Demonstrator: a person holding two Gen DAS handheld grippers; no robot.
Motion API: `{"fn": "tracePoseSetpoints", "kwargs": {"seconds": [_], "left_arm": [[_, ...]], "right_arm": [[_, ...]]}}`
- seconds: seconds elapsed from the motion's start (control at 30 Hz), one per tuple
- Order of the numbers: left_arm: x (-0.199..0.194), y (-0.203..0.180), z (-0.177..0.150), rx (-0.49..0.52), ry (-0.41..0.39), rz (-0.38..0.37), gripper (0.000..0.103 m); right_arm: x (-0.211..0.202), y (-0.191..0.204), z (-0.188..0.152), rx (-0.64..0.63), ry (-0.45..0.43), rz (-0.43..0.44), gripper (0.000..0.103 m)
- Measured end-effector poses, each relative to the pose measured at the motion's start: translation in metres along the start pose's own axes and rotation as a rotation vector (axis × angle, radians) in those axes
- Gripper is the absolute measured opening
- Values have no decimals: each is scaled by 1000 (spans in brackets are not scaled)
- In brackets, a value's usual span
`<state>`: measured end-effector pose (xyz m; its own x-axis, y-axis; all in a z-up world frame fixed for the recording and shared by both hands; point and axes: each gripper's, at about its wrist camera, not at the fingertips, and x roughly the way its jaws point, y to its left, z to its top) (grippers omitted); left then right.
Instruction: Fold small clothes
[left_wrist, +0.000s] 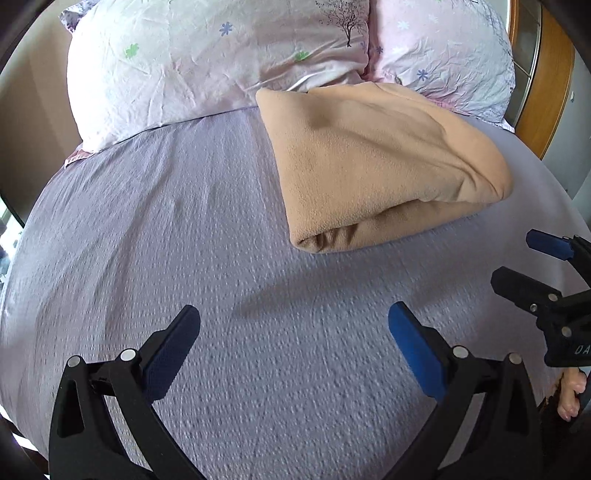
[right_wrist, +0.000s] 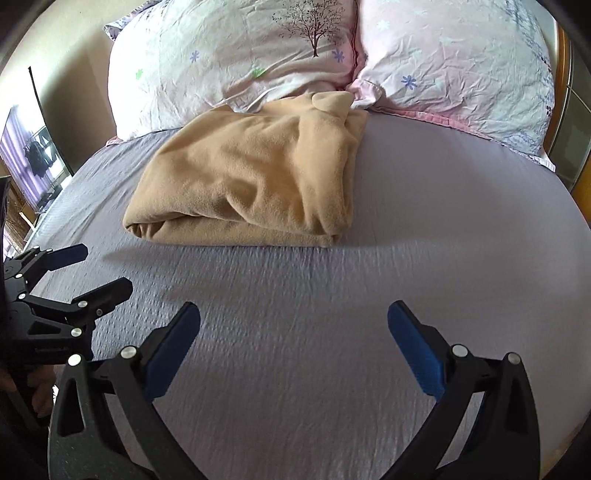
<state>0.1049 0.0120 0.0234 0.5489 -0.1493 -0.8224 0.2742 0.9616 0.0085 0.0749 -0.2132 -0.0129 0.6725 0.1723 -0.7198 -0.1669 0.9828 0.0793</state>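
Tan fleece garment found folded into compact bundle on bed, far edge touching pillows. Folding judged essentially complete; only minor squaring of loose top layer possibly left. Left gripper and right gripper held above bare sheet, near bundle, jaws spread wide, nothing grasped.
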Motion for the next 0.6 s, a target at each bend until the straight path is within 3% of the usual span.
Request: {"fn": "tracePoseSetpoints", "kwargs": {"seconds": [0.6], "left_arm": [[4,5,2,-27,4,19,102]], "right_arm": [[16,6,-1,-21,43,-94,101]]}}
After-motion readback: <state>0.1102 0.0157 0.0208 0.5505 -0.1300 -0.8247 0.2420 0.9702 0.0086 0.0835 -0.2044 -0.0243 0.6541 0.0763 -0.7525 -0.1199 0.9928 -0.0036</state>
